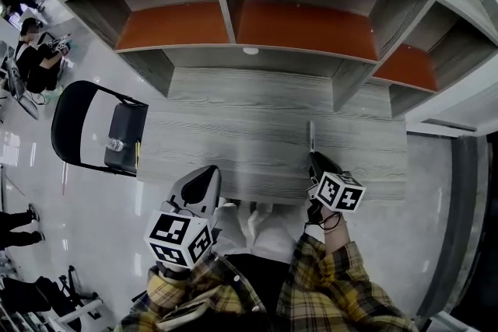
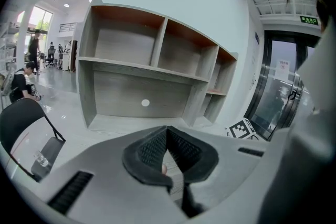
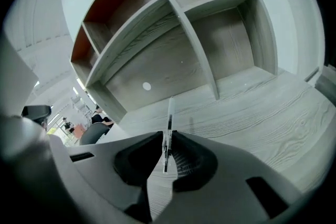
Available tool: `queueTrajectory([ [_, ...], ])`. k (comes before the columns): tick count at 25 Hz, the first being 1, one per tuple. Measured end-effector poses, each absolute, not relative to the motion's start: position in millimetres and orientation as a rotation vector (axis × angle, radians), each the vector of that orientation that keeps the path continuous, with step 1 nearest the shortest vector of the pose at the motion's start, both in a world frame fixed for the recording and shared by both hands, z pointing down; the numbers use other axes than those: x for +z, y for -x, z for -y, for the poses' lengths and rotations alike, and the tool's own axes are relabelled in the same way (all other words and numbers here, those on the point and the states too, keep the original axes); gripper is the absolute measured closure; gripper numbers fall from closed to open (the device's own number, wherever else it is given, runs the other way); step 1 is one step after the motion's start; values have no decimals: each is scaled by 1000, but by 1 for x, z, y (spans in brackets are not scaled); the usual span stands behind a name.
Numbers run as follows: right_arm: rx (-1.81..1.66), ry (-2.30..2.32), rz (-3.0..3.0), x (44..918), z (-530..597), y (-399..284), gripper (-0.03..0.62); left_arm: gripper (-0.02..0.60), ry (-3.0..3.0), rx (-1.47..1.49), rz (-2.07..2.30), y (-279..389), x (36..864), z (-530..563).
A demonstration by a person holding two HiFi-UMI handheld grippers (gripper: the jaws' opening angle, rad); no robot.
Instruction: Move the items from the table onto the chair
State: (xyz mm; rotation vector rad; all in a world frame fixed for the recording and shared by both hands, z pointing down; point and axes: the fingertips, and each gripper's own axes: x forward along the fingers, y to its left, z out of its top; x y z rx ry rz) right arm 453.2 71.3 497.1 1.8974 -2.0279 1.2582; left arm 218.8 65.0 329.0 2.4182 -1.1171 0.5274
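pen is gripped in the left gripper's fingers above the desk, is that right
The gripper is wrong: the pen is gripped in the fingers of the right gripper, above the desk, as the right gripper view shows.

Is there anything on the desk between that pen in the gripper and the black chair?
Nothing: in the head view, only bare desk top stretches from the pen in the right gripper to the chair.

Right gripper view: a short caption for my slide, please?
The right hand-held gripper holds a pen over the desk.
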Motion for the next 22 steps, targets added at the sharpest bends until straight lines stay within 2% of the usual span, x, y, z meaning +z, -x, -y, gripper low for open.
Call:
queueTrajectory([
  [5, 1217, -1773, 2122, 482, -74, -416, 528, 578, -2404, 538, 1130, -210, 331, -67],
  [12, 1170, -1505, 2255, 470, -60, -328, 528, 578, -2317, 457, 1257, -156, 331, -67],
  [17, 1106, -1331, 2295, 461, -49, -250, 528, 578, -2227, 380, 1343, -88, 333, -69],
  [22, 1064, -1225, 2320, 471, -27, -151, 528, 578, -2151, 338, 1398, 7, 356, -54],
])
